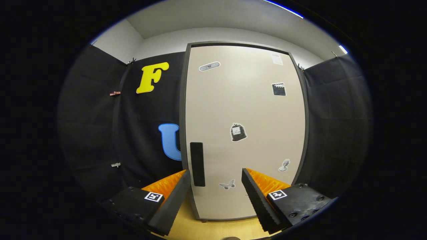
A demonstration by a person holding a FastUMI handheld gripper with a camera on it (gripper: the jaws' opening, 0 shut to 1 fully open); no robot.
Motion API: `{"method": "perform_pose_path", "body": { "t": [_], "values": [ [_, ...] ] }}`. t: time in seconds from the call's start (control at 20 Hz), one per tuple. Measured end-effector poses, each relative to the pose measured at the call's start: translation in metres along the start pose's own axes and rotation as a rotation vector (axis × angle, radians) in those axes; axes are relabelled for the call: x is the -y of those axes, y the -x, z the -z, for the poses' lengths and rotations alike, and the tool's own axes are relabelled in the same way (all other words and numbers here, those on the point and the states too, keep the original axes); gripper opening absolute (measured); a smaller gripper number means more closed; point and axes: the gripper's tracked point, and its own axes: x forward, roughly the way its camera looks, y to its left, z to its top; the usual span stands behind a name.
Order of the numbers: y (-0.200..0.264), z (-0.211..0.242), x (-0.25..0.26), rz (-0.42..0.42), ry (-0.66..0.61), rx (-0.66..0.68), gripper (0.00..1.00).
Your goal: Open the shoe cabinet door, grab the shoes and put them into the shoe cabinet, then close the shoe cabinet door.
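At the left of the frame the booth's black cloth wall (100, 126) hangs in folds, with two small clips pinned to it, one at mid-height (115, 93) and one lower down (115, 164). Pale room walls and ceiling (206, 20) show above it.

In the middle stands the shoe cabinet (243, 110), its beige door (233, 100) shut inside a dark grey frame. A black vertical handle (197, 164) sits low on the door's left edge. Several small stickers are scattered over the door: an oval one near the top left (209, 66), a clapperboard shape at upper right (279, 89), a dark bag shape in the centre (238, 132), a butterfly low down (227, 184) and a small figure at lower right (284, 165).

At the bottom of the frame the hand-held gripper (216, 180) is spread wide and holds nothing. Its left finger (173, 200) points up just below and left of the handle; whether it touches the handle cannot be told. The right finger (258, 200) lies across the lower door. The cabinet stands on a light wooden floor (220, 228) seen between the fingers.

More black cloth covers the right of the frame.
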Motion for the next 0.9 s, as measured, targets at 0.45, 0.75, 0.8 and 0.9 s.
{"method": "perform_pose_path", "body": {
  "t": [0.45,0.75,0.8,0.9],
  "values": [
    [-0.067,0.029,-0.023,0.017,-0.011,-0.043,0.98],
    [-0.095,0.036,-0.026,0.038,-0.028,-0.038,0.92],
    [-0.098,0.036,-0.026,0.04,-0.03,-0.034,0.88],
    [-0.102,0.037,-0.027,0.045,-0.028,-0.035,0.83]
  ]
}}
